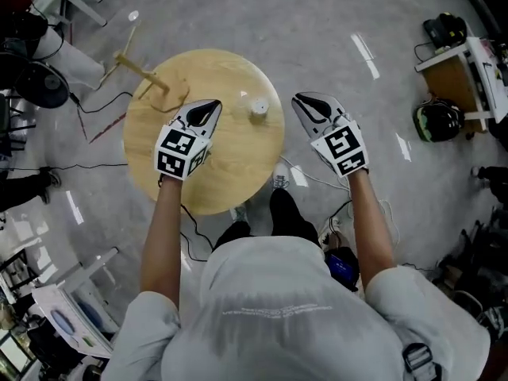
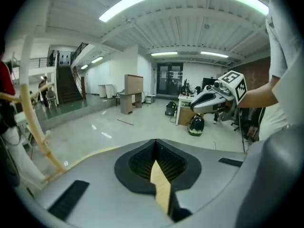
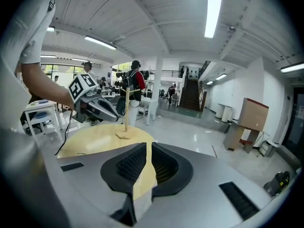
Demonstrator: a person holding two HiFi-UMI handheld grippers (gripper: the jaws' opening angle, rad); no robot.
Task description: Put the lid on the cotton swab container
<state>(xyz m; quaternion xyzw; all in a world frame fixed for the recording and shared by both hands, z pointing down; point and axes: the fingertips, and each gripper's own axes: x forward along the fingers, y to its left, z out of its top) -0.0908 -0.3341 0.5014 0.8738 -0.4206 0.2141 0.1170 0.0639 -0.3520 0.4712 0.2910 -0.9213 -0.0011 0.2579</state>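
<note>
Left claw (image 1: pixel 216 105) shut, tips meeting, nothing in it. It hangs over the middle of the round wooden table (image 1: pixel 230 173), pointing forward and slightly down. Right claw (image 1: pixel 298 100) is a crack open, with a thin slit between the tips and nothing between them. It is out past the table's right edge, over the grey floor (image 1: pixel 333 22), at about the same level as the left one. A person holds one claw in each hand, bare forearms, pale short sleeves.

Cotton swab container (image 1: pixel 259 107) is small and white and stands upright on the right part of the table, between the two claw tips as seen from above. Neither claw touches it. Whether it has its lid on is too small to tell. A tiny pale spot (image 1: pixel 242 95) sits just beside it on the far side, but I cannot tell what it is.

Wooden stand (image 1: pixel 145 74) is at the table's far left edge. Black-and-green helmet (image 1: pixel 436 120) lies on the floor at right. Dark cables (image 1: pixel 95 108) trail left of the table.
</note>
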